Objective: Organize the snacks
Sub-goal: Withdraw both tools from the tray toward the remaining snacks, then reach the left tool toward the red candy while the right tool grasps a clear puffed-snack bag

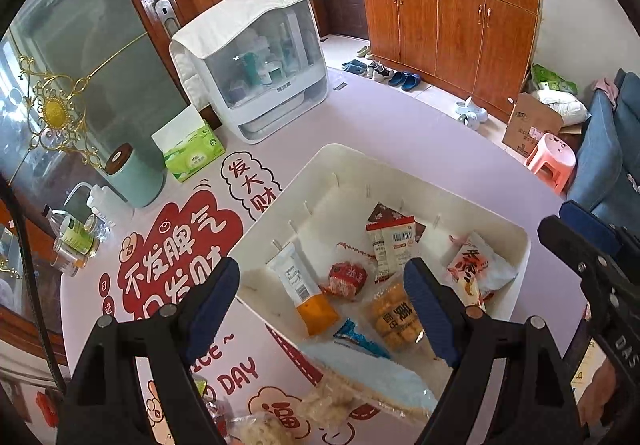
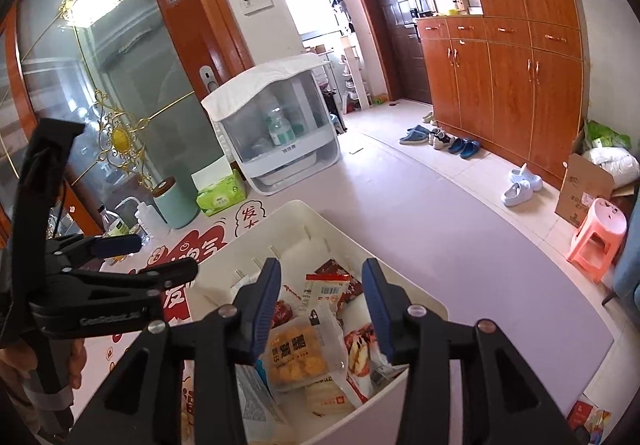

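Glossy table (image 1: 400,117) holds rectangular white bin (image 1: 512,245) of crinkly snack packets (image 1: 394,245); both grippers spread.

White bin (image 1: 400,173), orange-white tube (image 1: 302,289), mint-green canister (image 1: 136,181).

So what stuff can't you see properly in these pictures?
- Snacks at the table edge: left wrist view, blurred and cut off by the bottom edge, partly behind the left tongs.
- Blue-and-white packet in the white bin: left wrist view, mostly buried under other packs.
- Bin's near half: right wrist view, blocked by the right tongs.
- Bottles inside the frosted cabinet: both views, too hazy to identify.
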The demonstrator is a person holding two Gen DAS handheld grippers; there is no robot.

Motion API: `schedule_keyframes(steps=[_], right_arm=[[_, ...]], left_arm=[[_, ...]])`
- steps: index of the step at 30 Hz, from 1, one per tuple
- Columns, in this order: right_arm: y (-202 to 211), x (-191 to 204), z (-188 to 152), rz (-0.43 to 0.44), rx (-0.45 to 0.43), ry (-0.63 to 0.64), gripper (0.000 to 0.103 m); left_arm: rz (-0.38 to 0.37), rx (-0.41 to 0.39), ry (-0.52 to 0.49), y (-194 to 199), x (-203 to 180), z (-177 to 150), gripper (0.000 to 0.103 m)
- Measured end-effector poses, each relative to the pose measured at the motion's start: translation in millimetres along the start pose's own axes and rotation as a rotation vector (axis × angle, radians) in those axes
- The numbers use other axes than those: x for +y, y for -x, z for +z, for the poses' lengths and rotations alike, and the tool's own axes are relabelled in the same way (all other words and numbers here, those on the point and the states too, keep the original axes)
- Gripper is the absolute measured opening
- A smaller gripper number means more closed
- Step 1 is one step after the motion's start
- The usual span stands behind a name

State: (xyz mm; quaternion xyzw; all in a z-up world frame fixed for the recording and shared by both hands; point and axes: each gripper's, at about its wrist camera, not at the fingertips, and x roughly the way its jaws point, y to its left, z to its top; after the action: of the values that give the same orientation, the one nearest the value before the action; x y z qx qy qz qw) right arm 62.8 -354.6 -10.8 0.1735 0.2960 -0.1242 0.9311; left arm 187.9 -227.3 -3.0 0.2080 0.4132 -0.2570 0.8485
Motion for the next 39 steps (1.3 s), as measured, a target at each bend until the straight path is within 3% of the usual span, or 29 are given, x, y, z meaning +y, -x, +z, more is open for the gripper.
schedule_keyframes(steps=[23, 33, 39], right_arm=[[30, 27, -16, 0.048, -0.015, 0.051, 0.043], [41, 77, -20, 0.143, -0.023, 0.138, 0.043], [40, 113, -27, 0.215, -0.006, 0.209, 0.044]], left_arm=[[0.081, -0.062, 0.098, 85, 42, -49, 0.083], [0.172, -0.071, 0.21, 122, 91, -92, 0.084], [0.233, -0.035, 0.312, 131, 131, -129, 0.084]])
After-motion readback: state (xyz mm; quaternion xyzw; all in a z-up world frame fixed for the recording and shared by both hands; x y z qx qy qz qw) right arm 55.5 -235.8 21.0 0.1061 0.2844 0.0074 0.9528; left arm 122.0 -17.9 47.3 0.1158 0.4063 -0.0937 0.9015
